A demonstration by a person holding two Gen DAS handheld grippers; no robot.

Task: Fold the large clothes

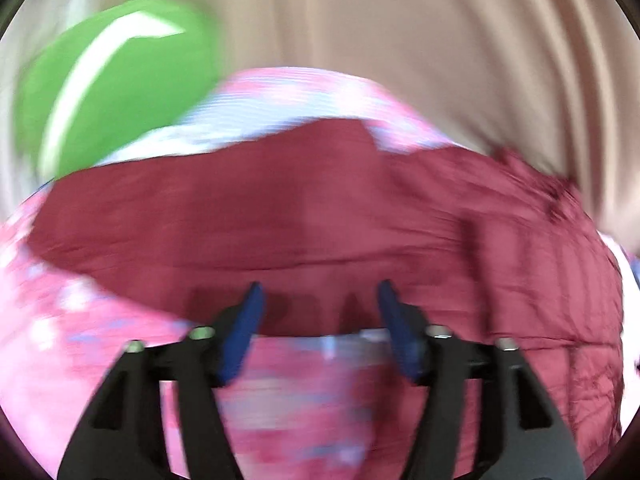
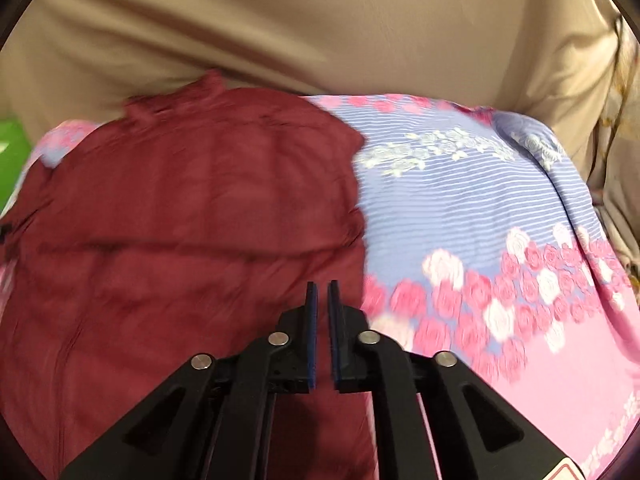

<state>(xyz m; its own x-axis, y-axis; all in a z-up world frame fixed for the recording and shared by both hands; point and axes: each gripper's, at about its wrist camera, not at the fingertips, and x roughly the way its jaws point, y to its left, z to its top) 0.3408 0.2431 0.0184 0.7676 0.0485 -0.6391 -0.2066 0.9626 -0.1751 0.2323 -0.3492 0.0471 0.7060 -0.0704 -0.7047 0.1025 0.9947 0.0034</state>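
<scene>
Maroon garment [image 2: 180, 216] lies flat on the sheet [image 2: 460, 208] for folding. My left claw [image 1: 318, 300] gapes, empty; my right claw [image 2: 322, 292] is nearly clenched, holding nothing

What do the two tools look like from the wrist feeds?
Both match. The left tool and right tool have black angular linkage arms with slotted cutouts, round silver pivot bolts, and flat blue pads lining the fingers. No cables or sleeves show. A red-edged label peeks at the right view's bottom corner.
</scene>
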